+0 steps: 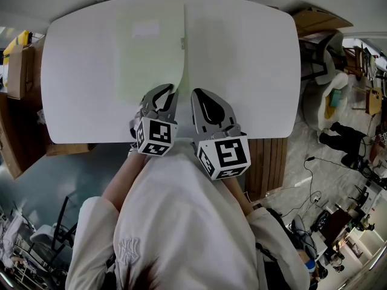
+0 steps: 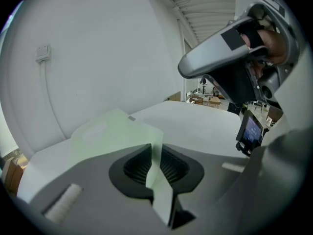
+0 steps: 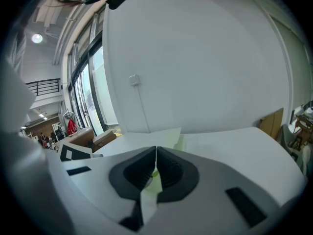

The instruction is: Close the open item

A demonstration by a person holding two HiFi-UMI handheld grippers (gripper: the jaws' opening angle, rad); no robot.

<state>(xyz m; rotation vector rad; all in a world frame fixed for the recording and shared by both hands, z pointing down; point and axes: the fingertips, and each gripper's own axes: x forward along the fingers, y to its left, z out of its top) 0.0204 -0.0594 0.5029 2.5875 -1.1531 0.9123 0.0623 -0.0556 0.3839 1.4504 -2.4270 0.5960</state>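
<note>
A pale green folder [image 1: 150,47] lies open on the white table [image 1: 254,89], and its green cover [image 1: 181,71] curls up near the middle fold. My left gripper [image 1: 163,96] is at the folder's near edge. In the left gripper view the green cover [image 2: 107,136] runs between the pads, and the left gripper [image 2: 155,151] is shut on it. Just to the right, my right gripper [image 1: 202,101] is also at the near edge. The right gripper [image 3: 156,153] is shut on a thin pale sheet of the folder [image 3: 168,137].
The table's near edge runs just under both grippers. Cardboard boxes [image 1: 18,71] stand on the left, with a wooden panel [image 1: 269,162] and a chair [image 1: 329,95] on the right. A wall with a socket [image 2: 43,53] rises behind the table.
</note>
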